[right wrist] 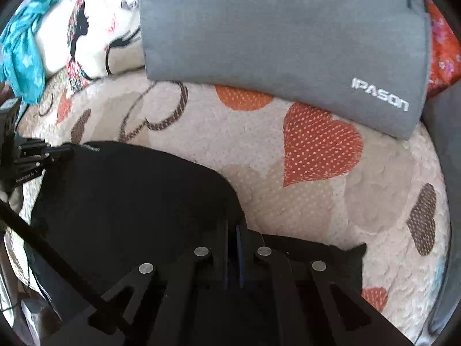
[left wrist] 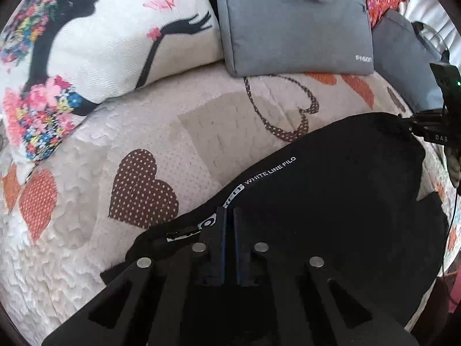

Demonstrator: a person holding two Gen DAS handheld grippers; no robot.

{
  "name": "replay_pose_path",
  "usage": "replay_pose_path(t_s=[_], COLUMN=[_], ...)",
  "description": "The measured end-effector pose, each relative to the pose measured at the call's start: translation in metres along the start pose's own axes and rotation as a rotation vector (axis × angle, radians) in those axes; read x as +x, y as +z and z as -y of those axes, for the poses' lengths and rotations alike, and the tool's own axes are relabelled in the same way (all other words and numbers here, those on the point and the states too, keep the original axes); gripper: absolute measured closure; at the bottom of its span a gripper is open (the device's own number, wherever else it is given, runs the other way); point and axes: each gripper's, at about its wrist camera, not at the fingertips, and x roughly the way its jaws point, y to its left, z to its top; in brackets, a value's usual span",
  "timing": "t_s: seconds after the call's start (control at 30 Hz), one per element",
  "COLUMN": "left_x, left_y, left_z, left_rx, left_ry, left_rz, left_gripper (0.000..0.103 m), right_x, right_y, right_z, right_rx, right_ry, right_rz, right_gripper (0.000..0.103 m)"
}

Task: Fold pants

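**Inspector:** The position of the pants point(left wrist: 331, 201) is to be stated, with the grey bag point(left wrist: 294, 23) taken as the landmark.

**Assistant:** The black pants are laid on the heart-patterned cover point(left wrist: 178, 132), in front of the grey bag and not touching it. A printed cushion point(left wrist: 95, 43) is seen to the left of the bag.

**Inspector:** And the grippers?

**Assistant:** The left gripper point(left wrist: 229, 216) is seen with its jaws drawn together on the lettered edge of the pants. The right gripper point(right wrist: 234, 230) is likewise brought together at the opposite edge; black cloth appears to be pinched there, though dark is set against dark and this cannot be fully confirmed.

**Inspector:** Risks?

**Assistant:** Three are judged possible. Only a thin edge may have been caught, so the cloth could slip out when lifted. The cover beneath might be nipped along with the pants and dragged up. If the two sides are raised unevenly, a crooked fold would result, and the cloth could be swept against the bag.

**Inspector:** Containers and contents?

**Assistant:** The grey bag is shut; what it holds cannot be told. A second grey bag point(left wrist: 403, 66) stands to its right, its contents likewise hidden.
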Motion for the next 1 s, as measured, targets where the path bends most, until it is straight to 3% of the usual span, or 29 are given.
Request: replay_pose_path(t_s=[0.27,0.43,0.6,0.67,0.7,0.73,0.8,0.9,1.0], left_x=[-0.074,-0.122,-0.141,-0.136,-0.135,-0.134,-0.132,-0.122,-0.096], left_y=[-0.051,-0.109,-0.163,-0.166,-0.166,-0.164,-0.152,-0.123,-0.075], left_z=[0.017,0.028,0.019,0.008,-0.001,-0.007,-0.017,-0.017,-0.001], left_rx=[-0.069,-0.172,-0.249,-0.300,-0.337,-0.366,-0.423,-0.444,-0.315], left_ry=[-0.046,-0.100,-0.071,-0.049,-0.049,-0.057,-0.072,-0.080,-0.063], left_rz=[0.120,0.199,0.186,0.162,0.157,0.161,0.184,0.199,0.156], left_gripper=[0.103,0.103,0.103,0.095,0.083,0.064,0.050,0.043,0.037], right_x=[-0.064,-0.090,-0.093,-0.089,-0.088,-0.087,-0.088,-0.087,-0.078], right_y=[-0.043,-0.105,-0.171,-0.187,-0.192,-0.194,-0.194,-0.191,-0.188], right_z=[-0.021,-0.055,-0.077,-0.074,-0.071,-0.068,-0.067,-0.069,-0.069], right_rx=[0.026,0.024,0.036,0.064,0.079,0.093,0.108,0.091,0.082], right_ry=[0.014,0.061,0.088,0.076,0.073,0.076,0.082,0.078,0.080], right_rz=[0.056,0.052,0.010,-0.014,-0.018,-0.019,-0.014,-0.014,-0.036], right_gripper=[0.098,0.098,0.098,0.098,0.098,0.098,0.098,0.098,0.098])
